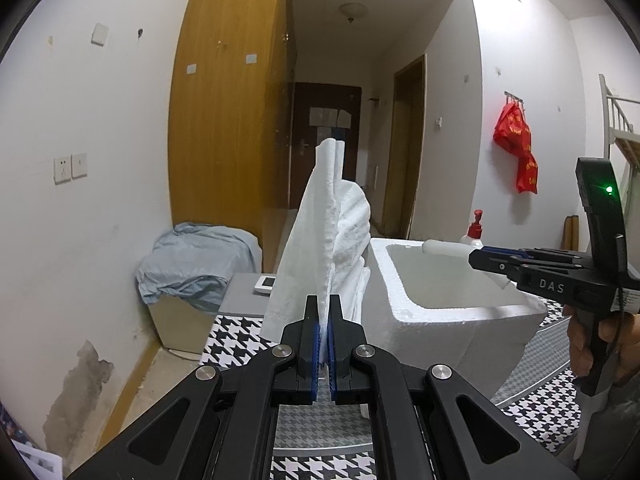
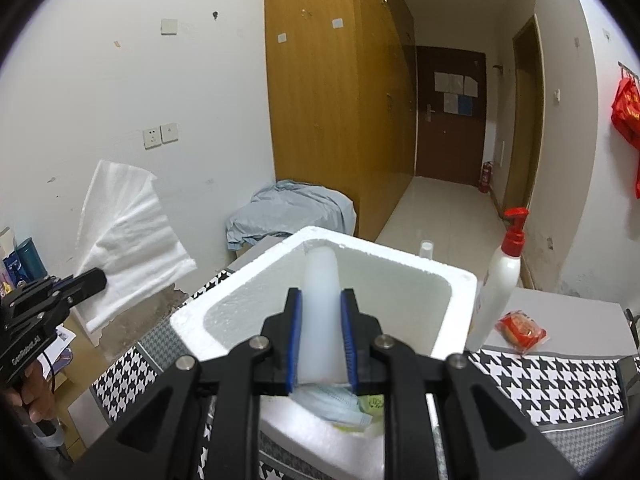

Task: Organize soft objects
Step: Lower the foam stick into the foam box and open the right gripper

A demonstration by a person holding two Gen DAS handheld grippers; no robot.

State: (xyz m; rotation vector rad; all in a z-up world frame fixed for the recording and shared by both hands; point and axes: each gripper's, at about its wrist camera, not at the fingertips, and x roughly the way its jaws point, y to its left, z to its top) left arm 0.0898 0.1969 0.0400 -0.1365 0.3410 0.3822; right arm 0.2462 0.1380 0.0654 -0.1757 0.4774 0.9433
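The right gripper point(image 2: 320, 336) squeezes a soft white roll point(image 2: 320, 300) above the foam box point(image 2: 400, 256) below it, ready to drop it in, while the left gripper point(image 1: 323, 336) pinches a towel point(image 1: 316, 240).

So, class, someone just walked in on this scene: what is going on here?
A person holds a gripper in each hand and is sorting soft things into a white foam box on a houndstooth cloth. The left gripper is shut on a white towel, held up in the air beside the box. The right gripper is shut on a pale, translucent soft roll and holds it over the open box. A face mask already lies inside the box.
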